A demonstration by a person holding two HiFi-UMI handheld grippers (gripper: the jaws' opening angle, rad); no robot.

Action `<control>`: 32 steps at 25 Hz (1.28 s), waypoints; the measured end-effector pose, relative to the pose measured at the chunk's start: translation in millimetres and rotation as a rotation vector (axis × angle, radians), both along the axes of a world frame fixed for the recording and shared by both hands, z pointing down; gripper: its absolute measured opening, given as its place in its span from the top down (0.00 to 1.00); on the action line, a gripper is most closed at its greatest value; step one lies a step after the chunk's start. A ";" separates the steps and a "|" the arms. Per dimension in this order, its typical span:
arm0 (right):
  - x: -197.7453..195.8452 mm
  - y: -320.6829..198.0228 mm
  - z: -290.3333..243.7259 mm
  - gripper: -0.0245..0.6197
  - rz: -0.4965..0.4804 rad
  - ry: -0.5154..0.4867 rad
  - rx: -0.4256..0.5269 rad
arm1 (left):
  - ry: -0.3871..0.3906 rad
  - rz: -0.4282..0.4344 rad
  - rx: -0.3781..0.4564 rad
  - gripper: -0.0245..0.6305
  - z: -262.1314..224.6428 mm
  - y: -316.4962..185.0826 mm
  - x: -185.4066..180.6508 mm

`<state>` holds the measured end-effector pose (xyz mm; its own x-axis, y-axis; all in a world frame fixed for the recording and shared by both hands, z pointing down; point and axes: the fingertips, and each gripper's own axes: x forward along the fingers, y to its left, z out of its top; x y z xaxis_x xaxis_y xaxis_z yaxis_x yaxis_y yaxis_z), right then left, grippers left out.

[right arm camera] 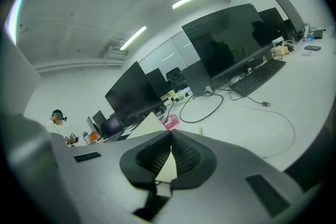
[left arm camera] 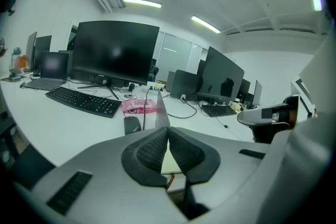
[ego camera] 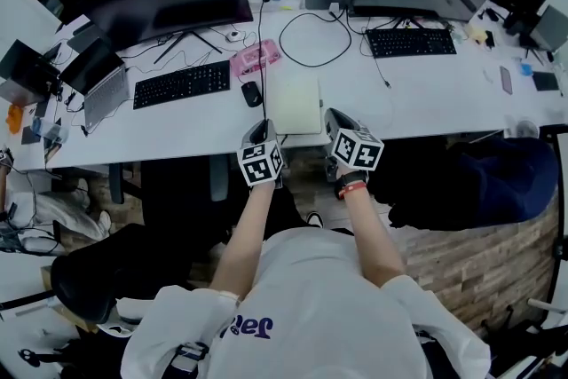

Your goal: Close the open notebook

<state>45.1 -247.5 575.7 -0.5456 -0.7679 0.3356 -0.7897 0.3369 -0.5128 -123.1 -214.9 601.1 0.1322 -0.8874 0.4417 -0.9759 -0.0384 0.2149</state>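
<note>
Notebook (ego camera: 297, 102) lies at the near edge of the white desk (ego camera: 426, 93), between a black mouse (ego camera: 252, 93) on its left and bare desktop on its right. The cream page faces up.

Its left cover (left arm camera: 160, 110) stands nearly upright. From overhead it shows only as a thin line along the notebook's left side.

Left gripper (left arm camera: 168, 131) is clenched, and the cover rises straight out from behind the pad tips. It appears pinched by its near edge, which would account for it standing on end. Judged to be mid-swing, carried over to the right to fold onto the page.

Right gripper (right arm camera: 170, 136) is also clenched, with nothing between its pads. It hovers near the notebook's near right corner. Only the cream page and the tilted cover show beyond it. Likely it waits there to steady the book or press the cover flat.

Closing is under way, not finished.
</note>
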 end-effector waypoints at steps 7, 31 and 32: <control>13.1 0.7 5.0 0.96 0.023 0.009 -0.002 | -0.075 0.039 0.018 0.92 0.5 -4.2 18.0; 35.7 14.0 17.6 0.96 0.069 0.007 -0.015 | -0.164 0.132 0.056 0.91 7.3 -9.8 54.9; 36.0 14.4 17.7 0.96 0.069 0.006 -0.014 | -0.170 0.136 0.056 0.91 7.7 -10.1 56.2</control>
<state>81.1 -233.0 593.5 -0.4889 -0.7992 0.3495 -0.8142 0.2743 -0.5117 -66.9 -225.0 608.9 0.1802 -0.8903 0.4181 -0.9829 -0.1794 0.0417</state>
